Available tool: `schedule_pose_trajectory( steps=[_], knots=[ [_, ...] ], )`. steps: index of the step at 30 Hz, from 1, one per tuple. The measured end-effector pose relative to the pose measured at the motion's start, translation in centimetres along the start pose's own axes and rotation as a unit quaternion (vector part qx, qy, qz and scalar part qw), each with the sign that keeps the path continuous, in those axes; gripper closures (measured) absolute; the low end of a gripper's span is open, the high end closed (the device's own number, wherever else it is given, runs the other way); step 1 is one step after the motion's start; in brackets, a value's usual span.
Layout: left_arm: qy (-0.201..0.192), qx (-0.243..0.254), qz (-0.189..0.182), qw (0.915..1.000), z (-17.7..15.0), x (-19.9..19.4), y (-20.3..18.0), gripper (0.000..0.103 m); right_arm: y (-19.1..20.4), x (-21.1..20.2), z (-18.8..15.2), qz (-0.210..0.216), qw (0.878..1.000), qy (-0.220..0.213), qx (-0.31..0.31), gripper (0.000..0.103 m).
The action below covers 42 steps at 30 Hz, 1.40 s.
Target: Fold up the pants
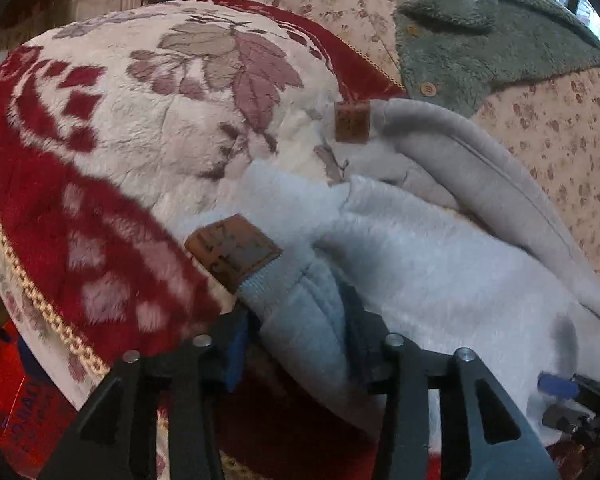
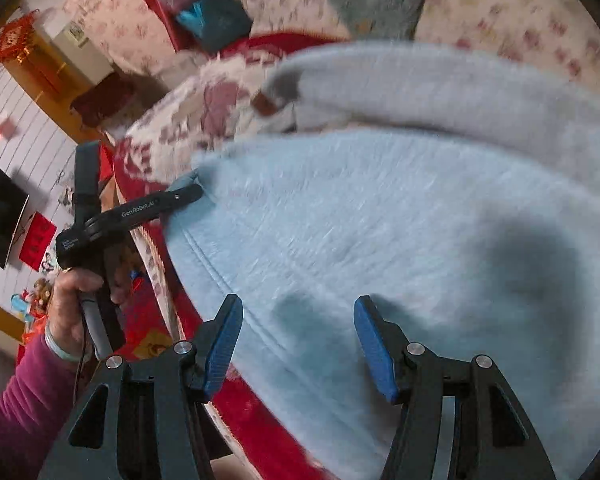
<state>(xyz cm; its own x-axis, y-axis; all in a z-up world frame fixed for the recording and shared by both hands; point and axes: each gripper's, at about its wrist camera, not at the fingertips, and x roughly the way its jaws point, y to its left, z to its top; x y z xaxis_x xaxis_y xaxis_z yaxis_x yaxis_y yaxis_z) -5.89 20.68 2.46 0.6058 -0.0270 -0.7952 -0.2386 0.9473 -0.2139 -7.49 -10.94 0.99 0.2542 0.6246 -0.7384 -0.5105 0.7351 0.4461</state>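
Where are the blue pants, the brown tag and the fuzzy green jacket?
blue pants (image 2: 380, 220): right wrist view, middle of the fleece.
brown tag (image 1: 233, 251): left wrist view, centre of the patch.
fuzzy green jacket (image 1: 500, 40): left wrist view, its chest.

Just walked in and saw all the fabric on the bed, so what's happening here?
A person is folding light blue fleece pants on a red floral blanket. The left gripper has the ribbed waistband edge between its fingers, near a brown label. The right gripper hovers open above the fabric, holding nothing.
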Motion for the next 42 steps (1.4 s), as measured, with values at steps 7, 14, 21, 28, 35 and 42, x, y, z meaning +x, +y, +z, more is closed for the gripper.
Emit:
schedule_pose_trajectory(
  steps=[7,14,21,28,35,42],
  knots=[
    [-0.062,0.016,0.041,0.9971,0.3,-4.7,-1.6,0.019,-0.8,-2.9,-0.6,-0.005,1.000,-0.007,-0.003,0.038],
    [-0.073,0.022,-0.026,0.9967,1.6,-6.7,-5.8,0.009,-5.8,-9.6,-1.3,-0.041,0.996,-0.065,0.055,0.030],
    [-0.032,0.034,-0.073,0.9962,2.6,-3.1,-11.9,0.009,-13.5,-17.3,-1.9,-0.110,0.979,-0.110,0.131,0.028],
    [0.009,-0.037,-0.107,0.9936,6.4,0.9,-12.8,0.009,-18.4,-24.2,1.6,-0.186,0.973,-0.110,0.080,0.024],
    [0.025,-0.134,-0.128,0.9823,10.1,4.5,-11.1,0.009,-20.1,-24.6,5.1,-0.197,0.977,-0.069,-0.041,0.022],
    [0.028,-0.139,-0.131,0.9812,11.6,6.7,-12.0,0.009,-21.3,-22.1,7.4,-0.185,0.972,0.025,-0.145,0.018]
  ],
)
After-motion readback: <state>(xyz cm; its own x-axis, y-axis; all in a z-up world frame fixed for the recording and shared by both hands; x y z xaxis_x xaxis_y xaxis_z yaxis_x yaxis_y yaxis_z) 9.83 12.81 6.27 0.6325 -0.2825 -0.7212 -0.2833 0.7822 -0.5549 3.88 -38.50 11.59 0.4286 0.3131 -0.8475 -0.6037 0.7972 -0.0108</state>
